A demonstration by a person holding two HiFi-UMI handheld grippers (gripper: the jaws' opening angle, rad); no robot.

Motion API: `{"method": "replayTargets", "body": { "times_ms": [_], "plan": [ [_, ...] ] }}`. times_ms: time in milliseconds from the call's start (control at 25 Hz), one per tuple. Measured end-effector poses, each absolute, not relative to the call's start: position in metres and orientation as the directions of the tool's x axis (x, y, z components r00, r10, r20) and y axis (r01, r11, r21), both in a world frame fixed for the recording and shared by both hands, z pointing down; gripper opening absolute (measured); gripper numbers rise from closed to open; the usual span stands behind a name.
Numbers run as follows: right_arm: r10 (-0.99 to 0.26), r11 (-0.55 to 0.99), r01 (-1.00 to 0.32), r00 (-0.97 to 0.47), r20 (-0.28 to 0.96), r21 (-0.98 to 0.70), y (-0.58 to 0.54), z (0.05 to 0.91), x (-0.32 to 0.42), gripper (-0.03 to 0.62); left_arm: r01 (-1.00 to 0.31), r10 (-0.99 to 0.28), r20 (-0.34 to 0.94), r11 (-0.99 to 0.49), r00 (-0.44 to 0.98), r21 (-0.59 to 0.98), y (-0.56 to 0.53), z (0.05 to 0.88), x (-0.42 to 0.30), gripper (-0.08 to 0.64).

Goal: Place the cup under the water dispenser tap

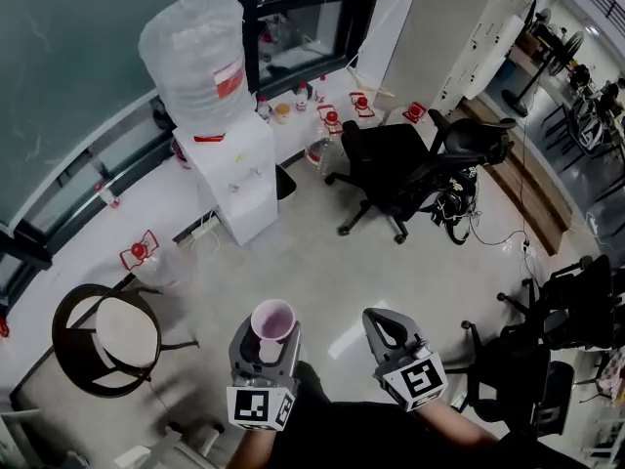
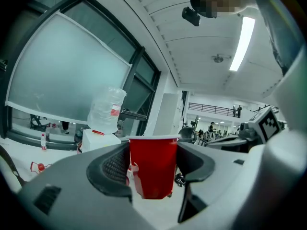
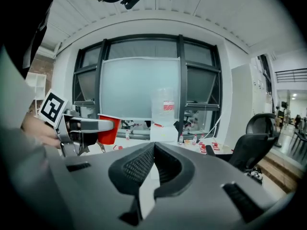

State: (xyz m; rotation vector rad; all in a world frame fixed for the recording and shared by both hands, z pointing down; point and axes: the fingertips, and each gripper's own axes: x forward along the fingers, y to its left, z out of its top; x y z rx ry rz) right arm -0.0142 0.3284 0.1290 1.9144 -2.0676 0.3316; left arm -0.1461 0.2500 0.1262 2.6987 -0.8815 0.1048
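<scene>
Left gripper clamps cup upright, jaws wide around it. Right gripper at 3 o'clock of cup, jaws together, empty. Dispenser at 11 o'clock, well apart from cup

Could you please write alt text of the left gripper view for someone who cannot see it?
The left claw holds a red cup upright between its jaws. Behind it to the left stands a white water dispenser with a clear bottle on top, beside a large frosted window.
</scene>
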Motion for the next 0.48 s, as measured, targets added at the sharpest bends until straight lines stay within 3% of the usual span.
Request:
{"method": "replayTargets", "body": {
  "times_ms": [480],
  "plan": [
    [-0.929,0.093,-0.995,-0.095,0.359,-0.021,0.237,0.125,-0.026,-0.003,-0.634,-0.616,0.159,-0.728,0.772,0.261,0.162,0.132,-0.169,0.288]
  ]
}}
